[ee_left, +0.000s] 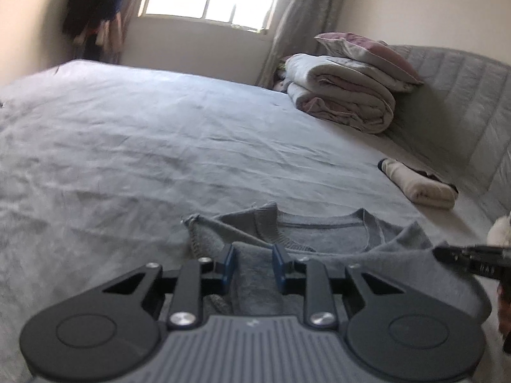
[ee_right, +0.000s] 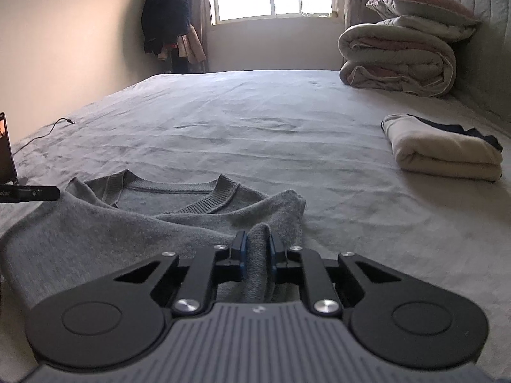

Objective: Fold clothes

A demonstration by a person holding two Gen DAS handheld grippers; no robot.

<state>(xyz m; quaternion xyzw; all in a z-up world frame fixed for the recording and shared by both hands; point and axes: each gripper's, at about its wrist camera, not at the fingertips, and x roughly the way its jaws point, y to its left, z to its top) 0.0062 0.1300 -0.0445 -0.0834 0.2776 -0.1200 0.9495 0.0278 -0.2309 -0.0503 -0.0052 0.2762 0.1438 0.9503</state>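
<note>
Both claws grip the grey knitted sweater (ee_right: pixel 153 223) on the bed (ee_right: pixel 255 127).
Right claw (ee_right: pixel 255 249) is clamped on a fabric fold; left claw (ee_left: pixel 254 263) pinches fabric too, neckline just ahead.

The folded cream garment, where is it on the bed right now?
The folded cream garment lies on the grey bedsheet at the right wrist view's right, before the rolled quilt stack, apart from the grey knit sweater.

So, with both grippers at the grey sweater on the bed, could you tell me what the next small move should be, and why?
Probably lift both edges together and carry them toward the collar. The right gripper pinches a ridge of the grey sweater; the left gripper straddles its fabric.
</note>
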